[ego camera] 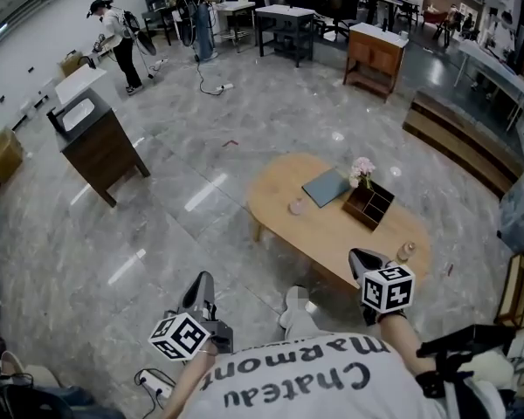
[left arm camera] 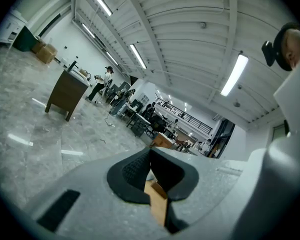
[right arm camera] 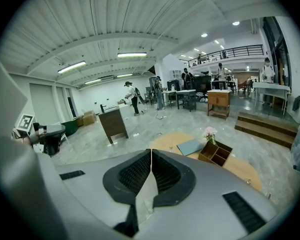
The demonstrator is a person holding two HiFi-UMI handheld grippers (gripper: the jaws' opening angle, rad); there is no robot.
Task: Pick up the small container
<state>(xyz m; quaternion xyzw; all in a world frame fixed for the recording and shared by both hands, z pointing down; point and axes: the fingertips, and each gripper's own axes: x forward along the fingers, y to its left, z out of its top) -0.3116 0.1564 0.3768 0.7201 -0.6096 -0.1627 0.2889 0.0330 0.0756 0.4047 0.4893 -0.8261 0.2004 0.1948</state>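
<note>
Jaws pressed together, nothing held: left gripper (ego camera: 201,285) and right gripper (ego camera: 365,262) hover at near side of oval table (ego camera: 332,231). On tabletop, small container (ego camera: 295,206) sits beside blue folder (ego camera: 325,187), well apart from both.

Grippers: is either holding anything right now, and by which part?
Nothing is held. The left gripper and the right gripper both have their jaws closed together with nothing between them.

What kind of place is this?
Probably a big open workshop or test hall: a polished stone floor, strip lights on a high ribbed ceiling, and loose furniture like the oval wooden table, with people at desks further back.
</note>
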